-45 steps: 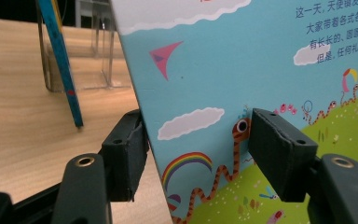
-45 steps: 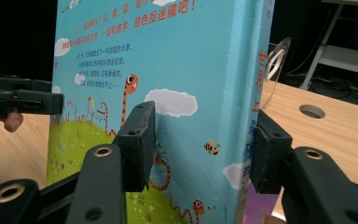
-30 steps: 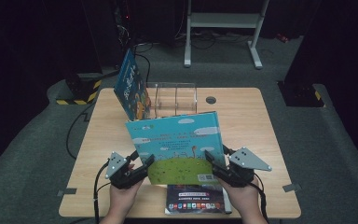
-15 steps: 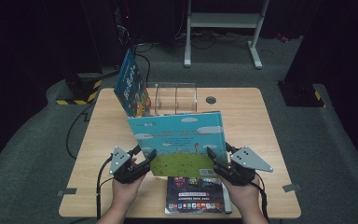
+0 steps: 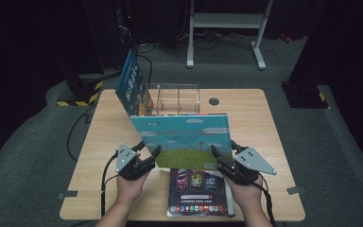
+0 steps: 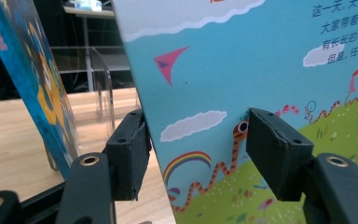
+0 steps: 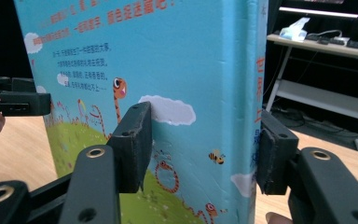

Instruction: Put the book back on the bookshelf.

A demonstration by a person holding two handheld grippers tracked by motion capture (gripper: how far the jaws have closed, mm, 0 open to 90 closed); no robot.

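Holding the picture book [image 5: 184, 139] upright on the table [image 5: 264, 123], I am steadying it from both sides, just in front of the clear acrylic rack [image 5: 177, 98]. My left gripper [image 5: 153, 153] is straddling the book's left edge, one jaw behind the cover and one in front, though I cannot tell whether the pads are pressing. My right gripper [image 5: 216, 155] is reaching around the spine edge; its jaws have just been opening with the book between them, and the near pad looks off the cover. A second blue book [image 5: 132, 85] is leaning at the rack's left end. A dark magazine [image 5: 197, 191] is lying flat in front of the held book
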